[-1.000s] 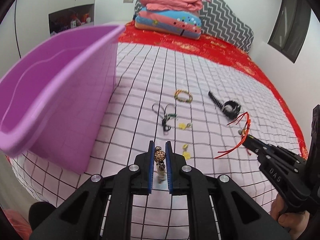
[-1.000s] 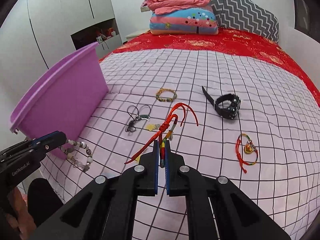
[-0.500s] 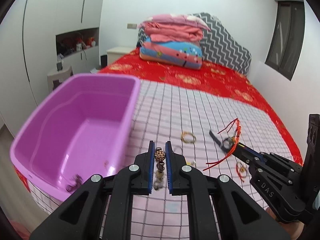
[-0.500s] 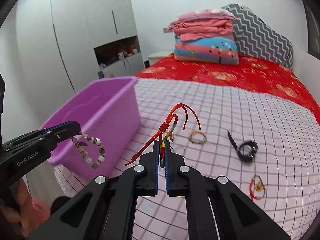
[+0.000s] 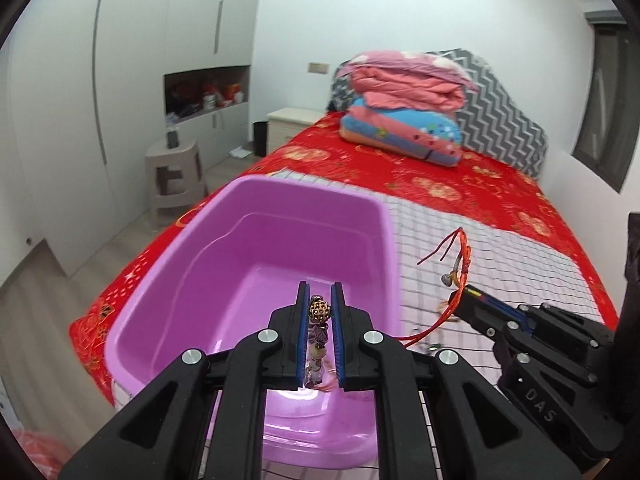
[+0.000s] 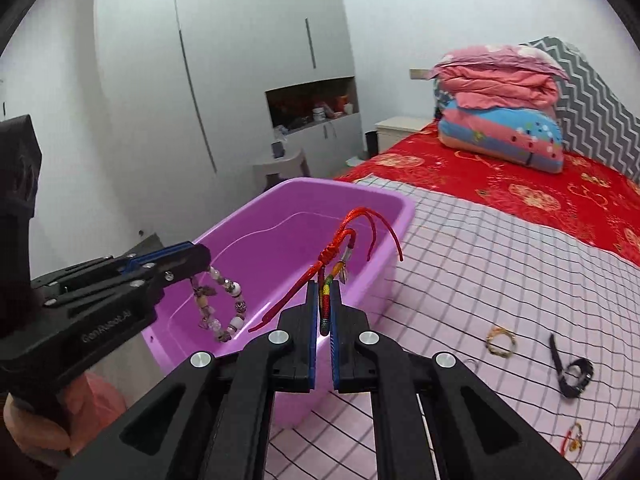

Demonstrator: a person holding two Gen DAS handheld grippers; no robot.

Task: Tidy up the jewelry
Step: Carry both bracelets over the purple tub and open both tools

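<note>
My left gripper (image 5: 319,300) is shut on a beaded bracelet (image 5: 319,322) and holds it above the open purple bin (image 5: 256,216). In the right wrist view the bracelet (image 6: 220,304) hangs as a loop from the left gripper (image 6: 200,258) over the bin (image 6: 400,204). My right gripper (image 6: 323,292) is shut on a red cord bracelet (image 6: 336,248), just right of the bin's near corner. The cord (image 5: 456,276) also shows in the left wrist view at the right gripper's tip (image 5: 464,300).
On the checked sheet (image 6: 500,264) lie a small woven bracelet (image 6: 501,341), a black watch (image 6: 572,372) and a red charm bracelet (image 6: 573,442). Folded quilts (image 5: 404,120) sit at the bed's head. A grey stool (image 5: 174,176) stands on the floor at left.
Both grippers have risen and swung left with their bracelets. The beaded bracelet now hangs over the bin's inside; the red cord has come up next to the bin.
</note>
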